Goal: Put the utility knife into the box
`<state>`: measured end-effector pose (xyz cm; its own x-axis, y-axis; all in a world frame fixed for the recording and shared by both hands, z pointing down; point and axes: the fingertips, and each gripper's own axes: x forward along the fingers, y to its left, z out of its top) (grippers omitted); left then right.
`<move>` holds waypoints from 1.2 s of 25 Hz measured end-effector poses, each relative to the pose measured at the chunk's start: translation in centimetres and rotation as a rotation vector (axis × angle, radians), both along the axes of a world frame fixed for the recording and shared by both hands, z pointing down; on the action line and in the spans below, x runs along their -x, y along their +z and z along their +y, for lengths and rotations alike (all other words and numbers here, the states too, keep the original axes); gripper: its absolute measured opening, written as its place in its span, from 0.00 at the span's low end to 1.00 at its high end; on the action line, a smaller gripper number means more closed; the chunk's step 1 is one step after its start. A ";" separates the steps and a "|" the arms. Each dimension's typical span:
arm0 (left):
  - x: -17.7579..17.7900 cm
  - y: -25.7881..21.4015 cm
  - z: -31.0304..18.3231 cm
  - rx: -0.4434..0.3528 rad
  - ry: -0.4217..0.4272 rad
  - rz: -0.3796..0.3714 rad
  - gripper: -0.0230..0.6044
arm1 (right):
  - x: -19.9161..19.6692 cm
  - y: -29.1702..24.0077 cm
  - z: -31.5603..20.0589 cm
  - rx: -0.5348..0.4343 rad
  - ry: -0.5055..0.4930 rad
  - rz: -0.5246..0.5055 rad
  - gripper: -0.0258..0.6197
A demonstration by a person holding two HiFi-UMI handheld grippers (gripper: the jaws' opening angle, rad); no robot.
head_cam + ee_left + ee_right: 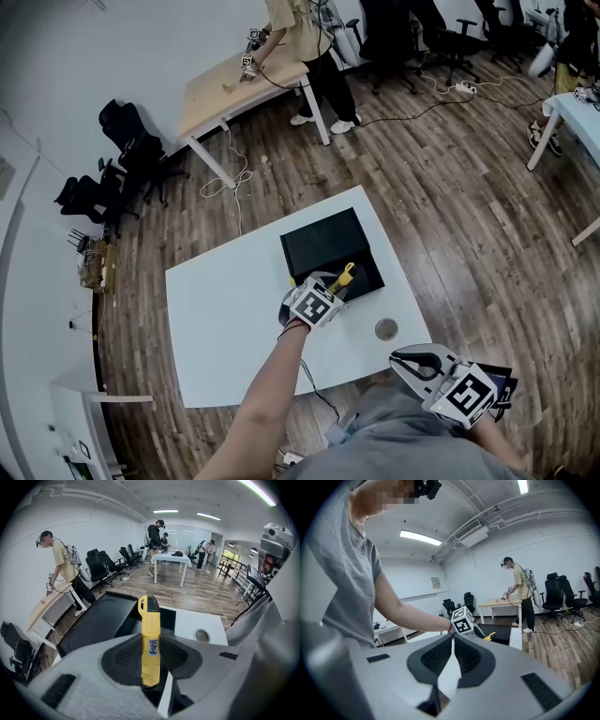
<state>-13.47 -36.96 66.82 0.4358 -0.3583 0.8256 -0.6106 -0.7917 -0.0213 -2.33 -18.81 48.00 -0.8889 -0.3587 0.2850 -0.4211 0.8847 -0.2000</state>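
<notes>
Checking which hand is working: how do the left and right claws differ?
The left claw grips the yellow utility knife; the right claw is shut on nothing. The left claw reaches over the black box; the right claw sits by the table's near corner. Both carry marker cubes.

It was an open-plan office serving as a work lab. It had a wood-plank floor (pixel 450 187), ceiling strip lights (pixel 165 511) and black office chairs (pixel 441 37). A power strip (pixel 462 87) lay on the boards, and other people (pixel 61 562) stood working at plain tables (pixel 220 94).
</notes>
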 end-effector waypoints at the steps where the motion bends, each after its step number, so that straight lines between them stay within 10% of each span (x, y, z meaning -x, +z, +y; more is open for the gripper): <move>1: 0.0 0.4 -0.2 0.003 0.002 -0.004 0.23 | 0.0 0.1 0.0 -0.001 0.004 0.001 0.09; 30: 1.0 7.3 -1.9 0.072 0.065 -0.053 0.23 | -0.9 1.0 -1.6 0.008 0.049 0.035 0.09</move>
<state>-14.50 -38.82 74.09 0.4114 -0.2693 0.8708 -0.5573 -0.8303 0.0065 -1.39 -20.36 48.97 -0.8601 -0.3989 0.3181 -0.4704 0.8615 -0.1914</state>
